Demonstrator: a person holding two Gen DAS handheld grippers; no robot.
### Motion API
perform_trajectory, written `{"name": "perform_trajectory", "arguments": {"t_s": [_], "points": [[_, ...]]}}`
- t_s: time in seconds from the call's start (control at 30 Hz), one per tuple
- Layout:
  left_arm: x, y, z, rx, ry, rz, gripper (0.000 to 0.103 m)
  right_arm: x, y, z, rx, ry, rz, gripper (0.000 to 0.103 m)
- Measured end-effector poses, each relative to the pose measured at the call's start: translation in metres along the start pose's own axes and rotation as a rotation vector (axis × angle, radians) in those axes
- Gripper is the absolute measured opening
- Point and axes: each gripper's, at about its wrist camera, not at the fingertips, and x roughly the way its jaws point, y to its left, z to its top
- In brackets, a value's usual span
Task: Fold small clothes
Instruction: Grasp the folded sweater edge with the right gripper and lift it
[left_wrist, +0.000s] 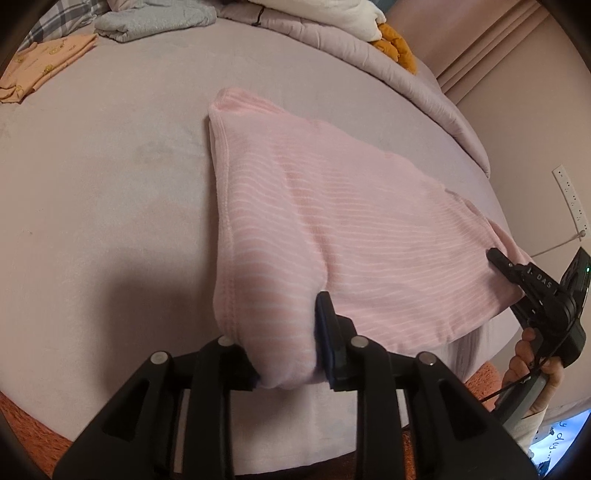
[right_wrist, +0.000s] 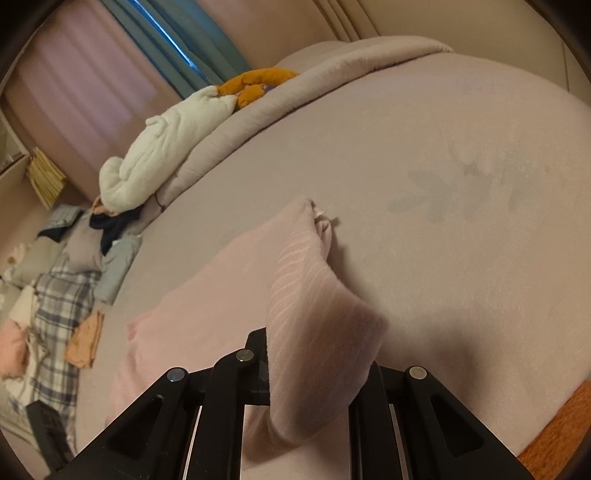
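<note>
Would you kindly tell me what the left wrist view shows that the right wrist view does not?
Only the left wrist view shows the right gripper from outside, the person's hand and a wall socket strip. Only the right wrist view shows the curtains and a plaid cloth. Both show the pink striped garment clamped at a near corner, on the mauve bed.

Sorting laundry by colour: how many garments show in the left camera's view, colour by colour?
Pink striped garment, held by both hand-held grippers: 1
Peach garment: 1
Grey folded garment: 1
Total: 3
</note>
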Motion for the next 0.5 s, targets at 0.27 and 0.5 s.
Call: {"name": "perform_trajectory", "arguments": {"t_s": [0.27,0.5], "points": [[-0.036,0.007,0.002,0.018,-0.066,0.008,0.035,-0.015,0.055,0.003,-0.189,-0.071,0.083,0.015],[-0.075,0.024,0.0,0.009,-0.18,0.051,0.041,0.01,0.105,-0.03,-0.352,0.024,0.173,0.015]]}}
